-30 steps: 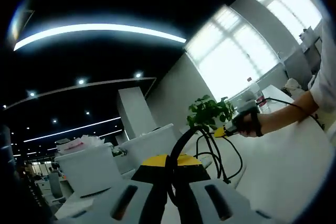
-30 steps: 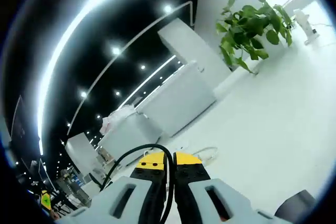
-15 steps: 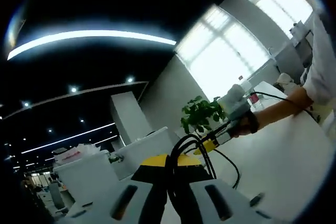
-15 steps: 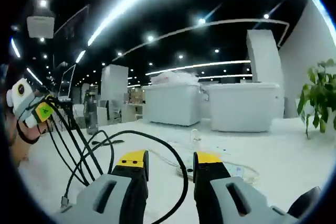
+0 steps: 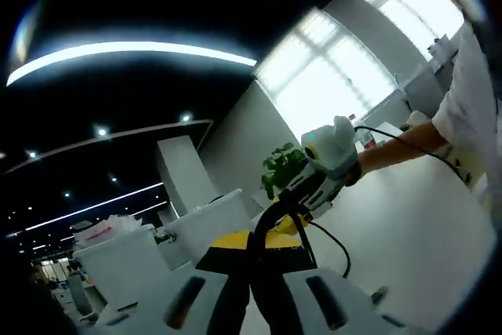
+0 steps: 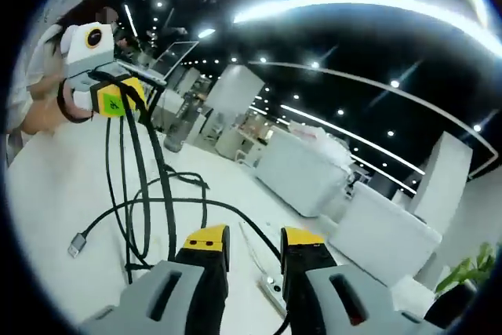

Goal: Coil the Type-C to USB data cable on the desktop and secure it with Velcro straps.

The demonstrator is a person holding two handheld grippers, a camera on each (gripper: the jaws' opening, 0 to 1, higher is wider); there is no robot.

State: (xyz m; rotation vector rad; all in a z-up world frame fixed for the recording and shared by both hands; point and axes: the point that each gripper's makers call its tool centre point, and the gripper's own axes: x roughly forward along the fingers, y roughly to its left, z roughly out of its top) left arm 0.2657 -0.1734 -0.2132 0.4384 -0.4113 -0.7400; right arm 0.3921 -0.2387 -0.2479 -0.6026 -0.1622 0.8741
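Left gripper, jaws closed on the looped black cable above the white desk; right gripper jaws apart, empty; each loop should match the others.

Black cable, silver plug at lower left of the right gripper view. White tabletop. Right claw: grey body, black jaws, yellow tips. Left claw: same colours. Green plant mid-frame, left gripper view. White sleeve, right edge.

No readable text, brand or number anywhere; just an illegible dark mark on a green-yellow sticker atop the left gripper.
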